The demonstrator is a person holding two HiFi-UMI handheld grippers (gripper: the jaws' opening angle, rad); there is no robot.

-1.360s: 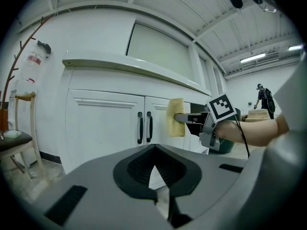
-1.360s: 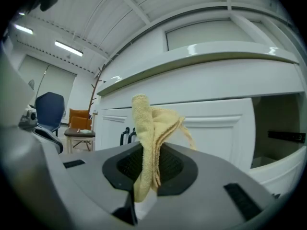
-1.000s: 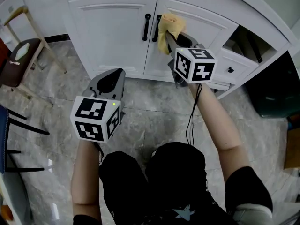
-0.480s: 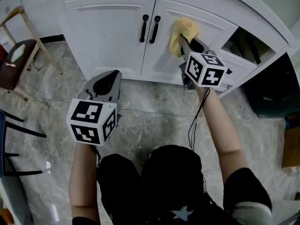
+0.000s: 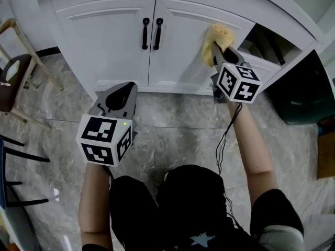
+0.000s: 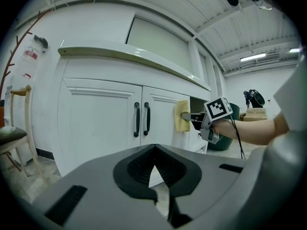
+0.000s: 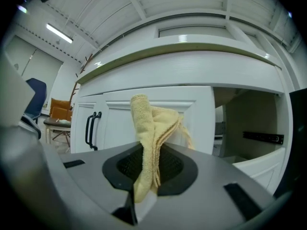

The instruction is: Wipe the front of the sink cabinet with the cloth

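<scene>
The sink cabinet has two white doors, the left door (image 5: 104, 41) and the right door (image 5: 180, 46), with a pair of black handles (image 5: 152, 33) at the middle. My right gripper (image 5: 216, 50) is shut on a folded yellow cloth (image 5: 217, 37), which presses against the right door near its right edge. In the right gripper view the cloth (image 7: 151, 128) stands up out of the jaws in front of the door panel. My left gripper (image 5: 122, 92) hangs back over the floor, shut and empty, pointing at the cabinet; in its own view the cloth (image 6: 182, 116) shows beside the handles.
An open compartment (image 5: 269, 38) and a white drawer front (image 5: 272, 67) lie right of the doors. A dark green bin (image 5: 303, 95) stands at the far right. A wooden stool (image 5: 13, 75) and chair legs are at the left on the marble floor (image 5: 172, 119).
My right gripper has slid the cloth to the right along the door, from beside the black handles to the door's right edge. The left gripper has stayed roughly where it was.
</scene>
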